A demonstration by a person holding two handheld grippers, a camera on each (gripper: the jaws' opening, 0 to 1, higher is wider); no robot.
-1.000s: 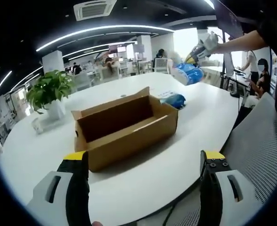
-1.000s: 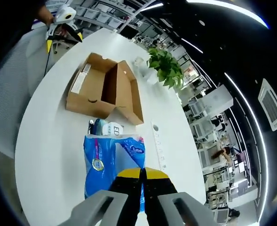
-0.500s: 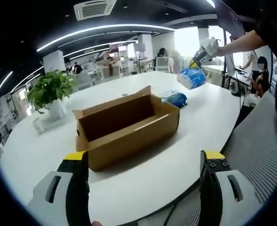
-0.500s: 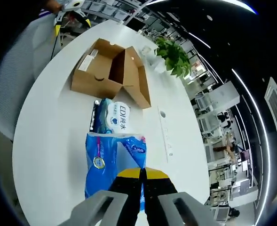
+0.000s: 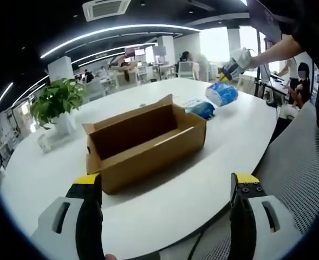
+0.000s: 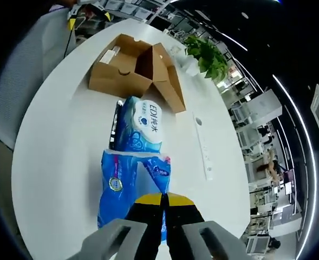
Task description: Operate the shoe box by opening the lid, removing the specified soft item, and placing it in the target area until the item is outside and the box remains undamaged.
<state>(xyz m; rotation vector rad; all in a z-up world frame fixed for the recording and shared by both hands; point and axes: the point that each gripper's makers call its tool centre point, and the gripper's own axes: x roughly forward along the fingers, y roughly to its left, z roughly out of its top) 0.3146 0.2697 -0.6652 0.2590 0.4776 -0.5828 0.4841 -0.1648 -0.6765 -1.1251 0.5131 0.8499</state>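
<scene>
While the shoe box (image 5: 143,146) sat open on the white counter (image 5: 164,211), its lid flap (image 6: 167,81) folded back, the placing step was in hand. The right hand-held gripper (image 6: 164,203) had its jaws clenched on the edge of a blue soft pack (image 6: 129,187), carried above the counter well clear of the box. In the left gripper view the same pack (image 5: 222,93) hung from the right hand-held gripper (image 5: 232,64) at the far end of the counter, low and close to the surface, though whether it touched could not be told. Just beneath and beyond it lay a second blue pack with white lettering (image 6: 143,130), between the held pack and the box.

The held pack's long axis ran in line with the right hand-held gripper's jaws, its free end pointing toward the second pack and the box behind it.

The left hand-held gripper (image 5: 164,216) was released, jaws spread wide and holding nothing, facing the long side of the box from near the counter's edge.

The next move probably called for lowering the pack flat onto bare counter beside the second pack, then letting the jaws go without dragging it
</scene>
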